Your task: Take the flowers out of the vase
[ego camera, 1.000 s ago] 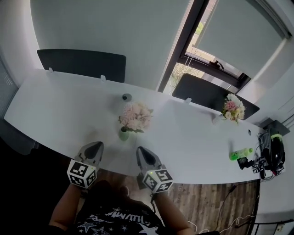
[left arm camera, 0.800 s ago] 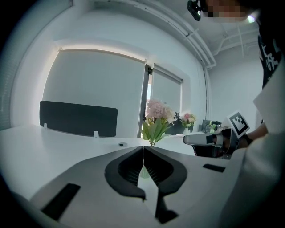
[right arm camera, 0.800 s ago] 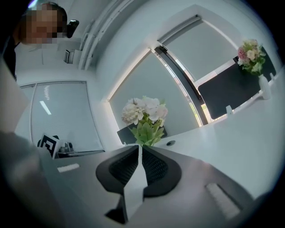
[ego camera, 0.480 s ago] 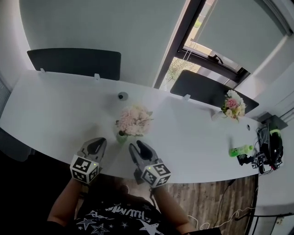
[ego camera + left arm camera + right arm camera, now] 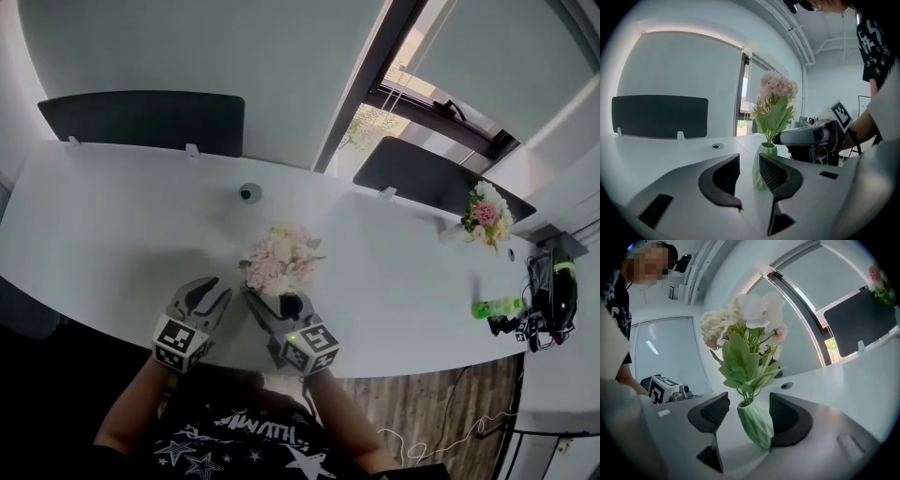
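Observation:
A bunch of pale pink and white flowers (image 5: pixel 278 262) with green leaves stands upright in a small ribbed green vase (image 5: pixel 757 425) on the white table (image 5: pixel 103 216). My right gripper (image 5: pixel 272 302) has just been opening its jaws. They now stand wide, one on each side of the vase, and do not clamp it. My left gripper (image 5: pixel 211 292) is just left of the vase. Its jaws have just been opening too and are partly apart with nothing between them. In the left gripper view the vase (image 5: pixel 759 164) shows beyond the fingers (image 5: pixel 776 176). The head view hides the vase under the blooms.
A second bouquet (image 5: pixel 487 214) stands at the table's far right, with a green bottle (image 5: pixel 495 307) near the right front edge. A round cable port (image 5: pixel 248 193) lies behind the flowers. Dark divider panels (image 5: pixel 141 117) line the table's far edge. The front edge is just below my grippers.
Both grippers have moved forward to the vase. The right jaws went from shut to wide open around it. The left jaws opened part way.

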Demonstrator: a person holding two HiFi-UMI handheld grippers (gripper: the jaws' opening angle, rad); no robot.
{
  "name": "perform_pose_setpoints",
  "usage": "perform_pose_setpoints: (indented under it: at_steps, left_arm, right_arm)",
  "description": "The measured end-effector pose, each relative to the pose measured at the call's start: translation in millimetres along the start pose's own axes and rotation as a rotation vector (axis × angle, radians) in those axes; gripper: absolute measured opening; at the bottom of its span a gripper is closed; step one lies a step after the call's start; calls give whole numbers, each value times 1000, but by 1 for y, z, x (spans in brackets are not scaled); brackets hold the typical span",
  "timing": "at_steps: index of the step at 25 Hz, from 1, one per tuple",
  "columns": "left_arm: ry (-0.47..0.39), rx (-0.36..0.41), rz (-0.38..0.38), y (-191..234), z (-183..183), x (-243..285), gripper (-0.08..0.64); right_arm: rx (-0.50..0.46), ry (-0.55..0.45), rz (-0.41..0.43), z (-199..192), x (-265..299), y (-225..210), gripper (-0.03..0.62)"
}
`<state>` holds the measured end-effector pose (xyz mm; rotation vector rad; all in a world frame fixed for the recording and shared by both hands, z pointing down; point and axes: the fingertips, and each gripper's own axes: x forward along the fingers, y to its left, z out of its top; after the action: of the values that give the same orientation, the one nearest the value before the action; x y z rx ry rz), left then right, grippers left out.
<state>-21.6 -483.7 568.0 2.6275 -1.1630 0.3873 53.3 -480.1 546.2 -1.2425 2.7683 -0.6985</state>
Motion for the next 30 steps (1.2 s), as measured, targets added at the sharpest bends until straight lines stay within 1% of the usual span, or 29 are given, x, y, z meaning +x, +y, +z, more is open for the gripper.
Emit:
perform_pose_setpoints:
  at_steps: [2, 3, 6, 7, 10, 15, 18, 22, 27, 30]
  left_arm:
    - [10, 20, -33, -2, -8, 5, 134]
    - [17, 42, -49, -4, -13, 8, 145]
    - [42, 140, -96, -12, -26, 15, 185]
    - [48, 161, -117, -16, -29, 17, 199]
    - [65, 194, -170, -28, -35, 24, 241]
    - [54, 191, -200, -32, -32, 36, 273]
    - [43, 190, -203, -33, -29, 41, 276]
    - [36, 192, -207, -35, -25, 47, 276]
    - [40, 208, -223, -38, -25, 54, 276]
    - [40, 201, -231, -41, -25, 56, 276]
  right_arm:
    - [1, -3, 5, 1, 5, -2, 245]
    - [6, -9, 7, 3, 7, -2, 245]
    - [7, -24, 7, 4, 13, -5, 245]
    - [0, -29, 6, 4, 15, -6, 245]
    - [-35, -34, 5, 6, 18, -7, 244]
    - [-46, -32, 13, 5, 20, -6, 212]
    - [-57, -28, 24, 7, 18, -2, 184]
    - [-50, -32, 25, 9, 15, -4, 164]
    - [-42, -30, 23, 7, 14, -7, 149]
    - [-52, -20, 36, 8, 14, -4, 140]
